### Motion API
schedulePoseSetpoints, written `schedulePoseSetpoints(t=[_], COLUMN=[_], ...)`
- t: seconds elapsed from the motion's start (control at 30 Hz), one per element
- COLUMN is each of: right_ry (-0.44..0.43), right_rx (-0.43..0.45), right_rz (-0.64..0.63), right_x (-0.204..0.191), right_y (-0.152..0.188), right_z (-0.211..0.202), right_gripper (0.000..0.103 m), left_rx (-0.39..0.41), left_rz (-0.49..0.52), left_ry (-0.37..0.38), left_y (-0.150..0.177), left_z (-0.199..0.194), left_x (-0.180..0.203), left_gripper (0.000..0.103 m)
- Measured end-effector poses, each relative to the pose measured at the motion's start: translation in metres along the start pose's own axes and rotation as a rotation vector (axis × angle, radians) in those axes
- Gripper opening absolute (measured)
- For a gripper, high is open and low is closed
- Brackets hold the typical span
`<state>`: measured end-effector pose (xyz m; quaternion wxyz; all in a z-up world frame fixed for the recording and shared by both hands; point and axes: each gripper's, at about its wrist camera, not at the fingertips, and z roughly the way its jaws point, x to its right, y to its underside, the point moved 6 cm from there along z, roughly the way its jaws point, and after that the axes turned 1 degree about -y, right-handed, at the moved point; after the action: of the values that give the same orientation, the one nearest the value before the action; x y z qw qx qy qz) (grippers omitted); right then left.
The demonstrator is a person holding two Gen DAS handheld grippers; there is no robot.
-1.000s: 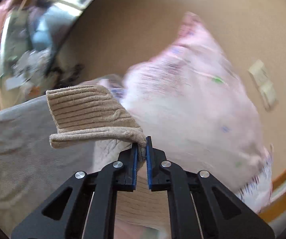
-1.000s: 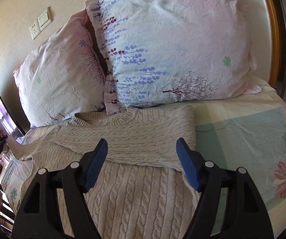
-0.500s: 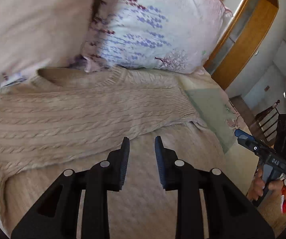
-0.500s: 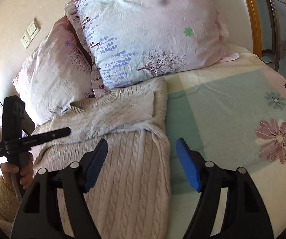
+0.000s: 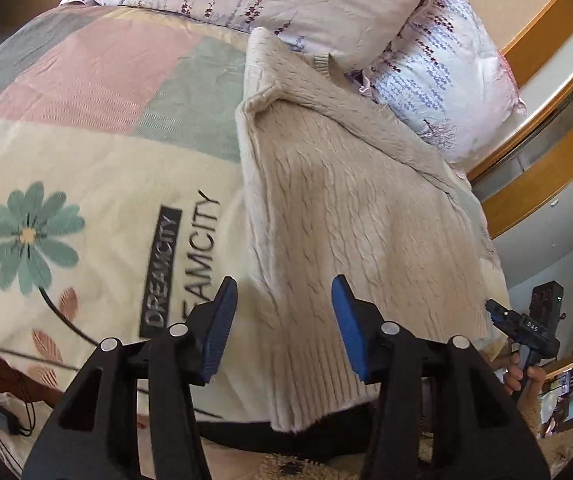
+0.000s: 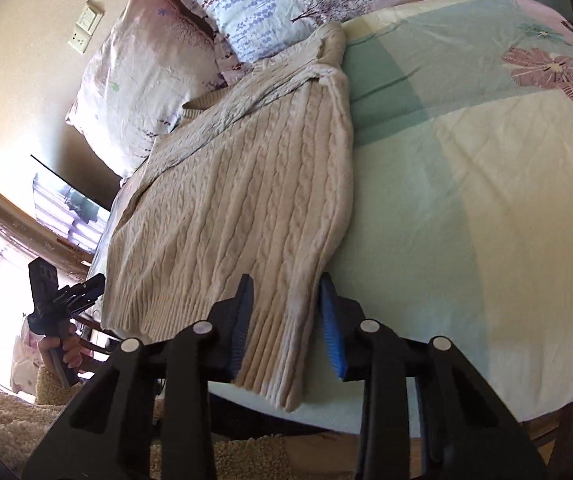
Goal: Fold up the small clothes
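Observation:
A beige cable-knit sweater (image 5: 338, 216) lies flat on the bed, both sleeves folded across its chest, collar toward the pillows. My left gripper (image 5: 282, 324) is open and straddles the sweater's left bottom hem corner at the bed's near edge. In the right wrist view the sweater (image 6: 230, 208) runs from the pillows to the near edge, and my right gripper (image 6: 286, 324) is open around its right bottom hem corner. Each gripper also shows in the other's view, the right (image 5: 526, 328) and the left (image 6: 66, 292), both off the hem.
A patterned bedsheet (image 5: 86, 168) with flower prints and "DREAMCITY" lettering covers the bed (image 6: 466, 200). Two floral pillows (image 6: 286, 4) lean on the wall behind the sweater. A wooden headboard rail (image 5: 546, 136) runs at the right. Fluffy carpet (image 6: 6, 420) lies below the bed edge.
The left gripper let go of the sleeve, laid it across the chest, opened and dropped back to the hem. The right gripper moved down from the chest to the right hem corner.

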<state>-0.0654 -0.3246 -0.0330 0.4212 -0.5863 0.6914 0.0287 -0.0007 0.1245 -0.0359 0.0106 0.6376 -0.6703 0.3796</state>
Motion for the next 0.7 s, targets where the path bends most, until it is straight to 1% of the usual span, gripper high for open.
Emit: schedulePoseSetpoints(t=[0.03,0.07,0.1,0.13,0.17,0.27,0.33,0.4,0.47,0.53,0.6,0.63,0.67,0.7], right_ry=[-0.021,-0.031,-0.039,-0.05,-0.065,-0.123,-0.144,-0.181,-0.223,-0.228,-0.231,-0.209,-0.166,-0.093], right_rx=[-0.016,-0.018,-0.006,0.01,0.033,0.124,0.203,0.283,0.35,0.42,0.488,0.517,0.534,0.524], right_rz=[-0.012,-0.02,-0.027,-0.027,-0.025,-0.027,-0.048,-0.058,-0.042,0.011,0.119,0.175,0.222,0.253], right_x=[-0.005,-0.008,-0.012,-0.014,-0.016,-0.028,-0.038,-0.048,-0.051,-0.048,-0.033,-0.022,-0.012,0.0], right_y=[0.005,0.008,0.008,0.006,0.002,-0.018,-0.046,-0.084,-0.125,-0.176,-0.224,-0.243,-0.26,-0.273], right_z=[0.003,0.005,0.005,0.003,0.001,-0.013,-0.024,-0.032,-0.032,-0.022,0.0,0.013,0.029,0.048], right_gripper=[0.021,0.01,0.009,0.009,0.009,0.008,0.008,0.008,0.008,0.008,0.008,0.008,0.013,0.02], left_rx=[-0.012,-0.025,-0.032,-0.022,-0.018,-0.02,-0.008,0.049,0.12,0.192,0.271,0.286,0.288,0.27], left_rz=[-0.011,-0.023,-0.03,-0.03,-0.032,-0.073,-0.055,-0.007,0.023,0.011,-0.037,-0.056,-0.074,-0.091], left_ry=[0.031,0.055,0.069,0.067,0.069,0.124,0.149,0.153,0.152,0.143,0.097,0.059,0.018,-0.002], left_y=[0.008,0.014,0.018,0.02,0.02,0.016,0.001,-0.031,-0.077,-0.133,-0.192,-0.219,-0.243,-0.264], left_z=[0.0,0.001,0.003,0.003,0.003,0.004,0.003,-0.002,-0.004,0.0,0.017,0.03,0.046,0.065], left_x=[0.004,0.007,0.01,0.011,0.011,0.01,0.015,0.024,0.031,0.034,0.029,0.024,0.017,0.01], left_gripper=[0.042,0.037,0.034,0.028,0.02,0.007,0.007,0.006,0.006,0.006,0.006,0.007,0.009,0.01])
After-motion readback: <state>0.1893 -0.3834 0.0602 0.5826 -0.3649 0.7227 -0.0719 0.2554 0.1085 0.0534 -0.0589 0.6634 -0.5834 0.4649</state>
